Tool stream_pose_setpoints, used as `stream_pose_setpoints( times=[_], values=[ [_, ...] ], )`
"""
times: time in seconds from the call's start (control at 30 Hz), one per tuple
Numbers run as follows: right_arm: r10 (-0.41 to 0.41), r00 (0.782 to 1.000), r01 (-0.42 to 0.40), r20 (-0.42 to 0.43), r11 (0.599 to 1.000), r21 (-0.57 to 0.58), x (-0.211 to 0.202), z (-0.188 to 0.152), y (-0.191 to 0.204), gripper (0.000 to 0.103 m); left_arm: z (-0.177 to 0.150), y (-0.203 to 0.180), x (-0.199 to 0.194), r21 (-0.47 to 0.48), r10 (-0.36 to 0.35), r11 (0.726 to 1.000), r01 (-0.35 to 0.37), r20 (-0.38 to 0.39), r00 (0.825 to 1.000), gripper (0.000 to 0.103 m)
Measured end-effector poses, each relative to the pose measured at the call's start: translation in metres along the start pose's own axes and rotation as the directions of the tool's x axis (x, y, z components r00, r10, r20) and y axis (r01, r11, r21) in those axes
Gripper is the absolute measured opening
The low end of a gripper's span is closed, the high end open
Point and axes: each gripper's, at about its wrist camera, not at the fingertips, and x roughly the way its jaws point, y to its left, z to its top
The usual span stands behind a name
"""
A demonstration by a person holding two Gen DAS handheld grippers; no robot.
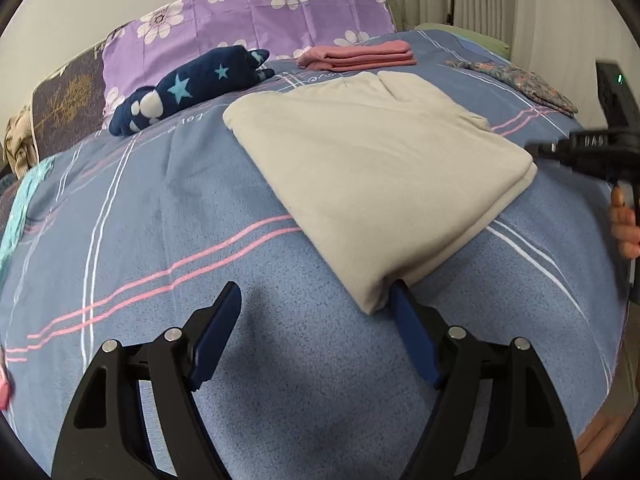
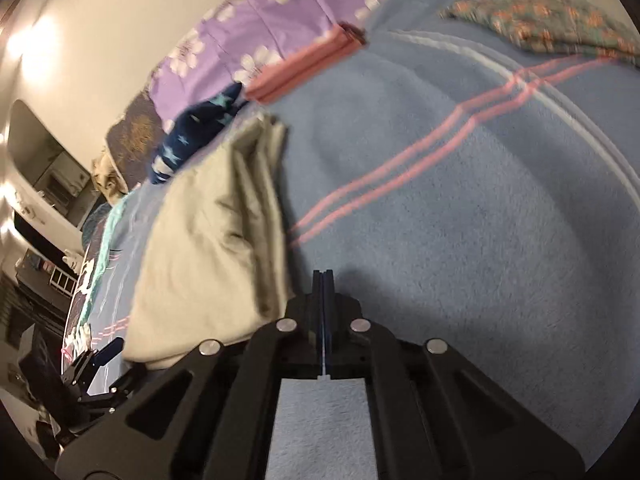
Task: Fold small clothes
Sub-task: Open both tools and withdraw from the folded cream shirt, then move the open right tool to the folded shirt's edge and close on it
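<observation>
Left wrist view: one folded beige garment (image 1: 368, 176) on bed (image 1: 160, 240), one pink folded pile (image 1: 360, 56), one star-print plush (image 1: 188, 88). Left gripper (image 1: 316, 300) jaws wide apart, right finger touching beige corner. Right gripper (image 2: 322, 276) jaws together, empty, beside garment.

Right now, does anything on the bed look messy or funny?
Mostly tidy. The folded beige cloth lies slantwise across the striped blue bedsheet, unlike the folded pink cloth squared off near the purple flowered pillow.
</observation>
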Motion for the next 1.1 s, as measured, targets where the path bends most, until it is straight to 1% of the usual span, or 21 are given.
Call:
stream_pose_setpoints(
  times=[0.03, 0.07, 0.13, 0.17, 0.2, 0.27, 0.33, 0.43, 0.5, 0.53, 0.57, 0.63, 0.67, 0.7, 0.8, 0.83, 0.87, 0.93, 1.0, 1.03, 1.1],
  values=[
    [0.017, 1.000, -0.016, 0.017, 0.999, -0.030, -0.005, 0.003, 0.008, 0.004, 0.001, -0.002, -0.005, 0.009, -0.009, 1.000, 0.009, 0.010, 1.000, 0.064],
    [0.047, 0.999, -0.045, 0.027, 0.997, -0.063, -0.009, 0.005, 0.017, 0.004, 0.002, -0.003, -0.009, 0.012, -0.020, 1.000, 0.020, 0.020, 1.000, 0.059],
    [0.061, 0.998, -0.058, 0.024, 0.993, -0.098, -0.009, 0.008, 0.028, 0.014, 0.006, -0.005, -0.020, 0.017, -0.031, 0.999, 0.030, 0.053, 0.998, 0.057],
    [0.058, 0.998, -0.056, 0.021, 0.993, -0.105, -0.008, 0.008, 0.030, 0.025, 0.008, -0.006, -0.024, 0.022, -0.027, 0.999, 0.026, 0.067, 0.997, 0.057],
    [0.057, 0.998, -0.055, 0.015, 0.992, -0.111, -0.006, 0.007, 0.031, 0.027, 0.009, -0.008, -0.027, 0.027, -0.024, 0.999, 0.022, 0.076, 0.997, 0.057],
    [0.058, 0.998, -0.059, -0.012, 0.991, -0.120, 0.002, 0.004, 0.034, 0.027, 0.011, -0.009, -0.031, 0.026, -0.047, 0.999, 0.045, 0.084, 0.995, 0.057],
    [0.064, 0.998, -0.067, -0.026, 0.990, -0.126, 0.005, 0.002, 0.036, 0.027, 0.016, -0.010, -0.033, 0.019, -0.089, 0.996, 0.088, 0.094, 0.992, 0.057],
    [0.093, 0.995, -0.095, -0.019, 0.982, -0.162, 0.008, 0.002, 0.048, 0.024, 0.029, -0.016, -0.027, 0.034, -0.111, 0.994, 0.108, 0.117, 0.987, 0.057],
    [0.053, 0.998, -0.057, -0.027, 0.980, -0.190, 0.014, 0.000, 0.053, 0.023, 0.036, -0.019, -0.016, 0.027, -0.143, 0.990, 0.141, 0.105, 0.984, 0.057],
    [0.023, 0.999, -0.029, -0.037, 0.982, -0.184, 0.019, 0.000, 0.051, 0.023, 0.037, -0.018, -0.004, 0.003, -0.150, 0.989, 0.150, 0.076, 0.986, 0.057],
    [0.013, 0.998, -0.022, -0.058, 0.986, -0.164, 0.025, -0.001, 0.047, 0.023, 0.036, -0.018, 0.004, -0.010, -0.156, 0.988, 0.156, 0.051, 0.986, 0.057],
    [0.013, 0.996, -0.026, -0.087, 0.989, -0.145, 0.032, -0.004, 0.039, 0.016, 0.029, -0.018, 0.023, -0.036, -0.169, 0.985, 0.169, 0.001, 0.986, 0.057],
    [-0.009, 0.995, -0.006, -0.095, 0.988, -0.152, 0.035, -0.006, 0.035, 0.005, 0.025, -0.018, 0.027, -0.039, -0.170, 0.985, 0.170, 0.002, 0.985, 0.057],
    [-0.024, 0.994, 0.008, -0.102, 0.987, -0.158, 0.037, -0.008, 0.033, 0.000, 0.023, -0.019, 0.026, -0.036, -0.168, 0.985, 0.169, 0.015, 0.986, 0.057],
    [-0.018, 0.993, 0.002, -0.119, 0.992, -0.128, 0.034, -0.003, 0.031, 0.000, 0.026, -0.019, 0.017, -0.034, -0.184, 0.982, 0.184, 0.011, 0.983, 0.057],
    [-0.019, 0.994, 0.005, -0.110, 0.992, -0.129, 0.031, 0.000, 0.034, 0.000, 0.027, -0.019, 0.015, -0.030, -0.188, 0.982, 0.189, 0.014, 0.982, 0.057],
    [-0.018, 0.997, 0.006, -0.076, 0.988, -0.155, 0.024, 0.006, 0.041, 0.006, 0.029, -0.018, 0.010, -0.022, -0.198, 0.980, 0.199, 0.027, 0.980, 0.057],
    [-0.006, 1.000, 0.000, -0.030, 0.978, -0.206, 0.018, 0.016, 0.055, 0.008, 0.036, -0.019, 0.004, -0.008, -0.218, 0.976, 0.219, 0.067, 0.974, 0.057],
    [0.029, 0.999, -0.034, -0.022, 0.970, -0.242, 0.019, 0.029, 0.069, 0.008, 0.042, -0.018, 0.004, -0.018, -0.241, 0.970, 0.243, 0.083, 0.967, 0.058],
    [0.055, 0.998, -0.060, -0.026, 0.967, -0.248, 0.021, 0.033, 0.075, 0.008, 0.045, -0.017, 0.009, -0.034, -0.250, 0.967, 0.253, 0.077, 0.965, 0.058],
    [0.115, 0.992, -0.123, -0.045, 0.958, -0.260, 0.035, 0.038, 0.083, 0.011, 0.044, -0.016, 0.026, -0.073, -0.267, 0.960, 0.269, 0.034, 0.963, 0.063]
  ],
)
